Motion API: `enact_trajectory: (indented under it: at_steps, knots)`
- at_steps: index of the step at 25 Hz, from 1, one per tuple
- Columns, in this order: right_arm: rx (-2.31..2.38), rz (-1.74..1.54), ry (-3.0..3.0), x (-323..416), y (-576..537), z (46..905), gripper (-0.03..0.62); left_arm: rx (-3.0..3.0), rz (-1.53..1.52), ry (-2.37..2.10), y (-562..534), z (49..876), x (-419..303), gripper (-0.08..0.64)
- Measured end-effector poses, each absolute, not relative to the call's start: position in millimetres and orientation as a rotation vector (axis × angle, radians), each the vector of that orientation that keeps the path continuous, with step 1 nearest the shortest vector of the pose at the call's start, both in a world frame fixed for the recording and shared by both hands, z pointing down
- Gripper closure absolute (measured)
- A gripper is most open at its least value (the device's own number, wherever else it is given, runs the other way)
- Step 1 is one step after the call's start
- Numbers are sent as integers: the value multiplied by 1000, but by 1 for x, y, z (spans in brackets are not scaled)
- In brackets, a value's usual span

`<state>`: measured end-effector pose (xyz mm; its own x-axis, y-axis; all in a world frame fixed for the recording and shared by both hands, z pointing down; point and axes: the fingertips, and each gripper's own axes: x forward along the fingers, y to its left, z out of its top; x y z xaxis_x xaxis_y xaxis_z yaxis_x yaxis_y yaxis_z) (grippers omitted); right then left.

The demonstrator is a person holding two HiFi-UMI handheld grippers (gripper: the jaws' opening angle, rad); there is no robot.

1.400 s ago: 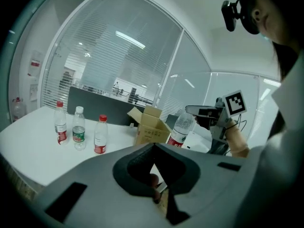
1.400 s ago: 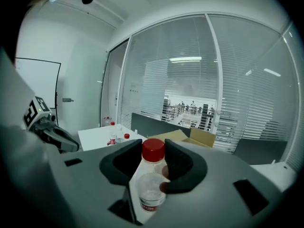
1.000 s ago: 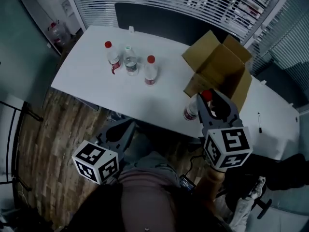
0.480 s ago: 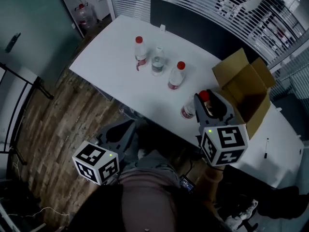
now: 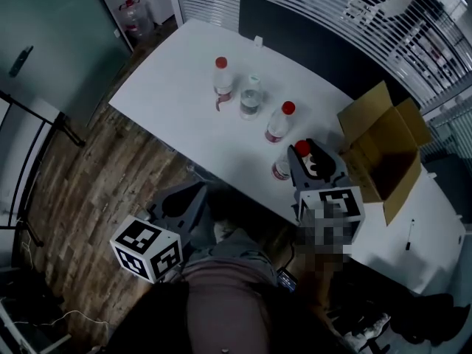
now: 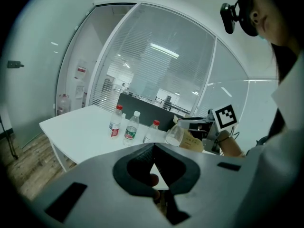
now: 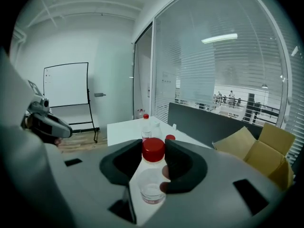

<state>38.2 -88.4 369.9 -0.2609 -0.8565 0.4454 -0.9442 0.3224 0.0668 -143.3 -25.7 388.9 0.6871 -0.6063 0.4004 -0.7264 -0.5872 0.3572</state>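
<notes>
My right gripper (image 5: 304,155) is shut on a clear bottle with a red cap (image 5: 283,165), held tilted above the near edge of the white table (image 5: 169,87). In the right gripper view the cap (image 7: 153,149) sits between the jaws of the right gripper (image 7: 153,152). Three more bottles stand in a row on the table: a red-capped one (image 5: 221,80), a white-capped one (image 5: 251,98) and a second red-capped one (image 5: 279,122), closest to the held bottle. My left gripper (image 5: 184,203) hangs low off the table by my body. In its own view the left gripper (image 6: 153,147) is shut on nothing.
An open cardboard box (image 5: 383,150) stands on the table to the right of the held bottle. A dark partition (image 5: 310,39) runs along the table's far edge. Wood floor (image 5: 81,183) lies to the left. A whiteboard on a stand (image 7: 66,84) is across the room.
My right gripper has carried the bottle left, away from the cardboard box and toward the row of three bottles. The left gripper has swung its view leftward, still shut.
</notes>
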Motion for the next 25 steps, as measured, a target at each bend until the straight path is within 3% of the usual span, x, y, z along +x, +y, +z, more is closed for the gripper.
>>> enact_trajectory:
  at_steps: [25]
  knots:
    - [1512,444,-2157,6,-143,448,428,2399,410,-987,-86,400,-159,551]
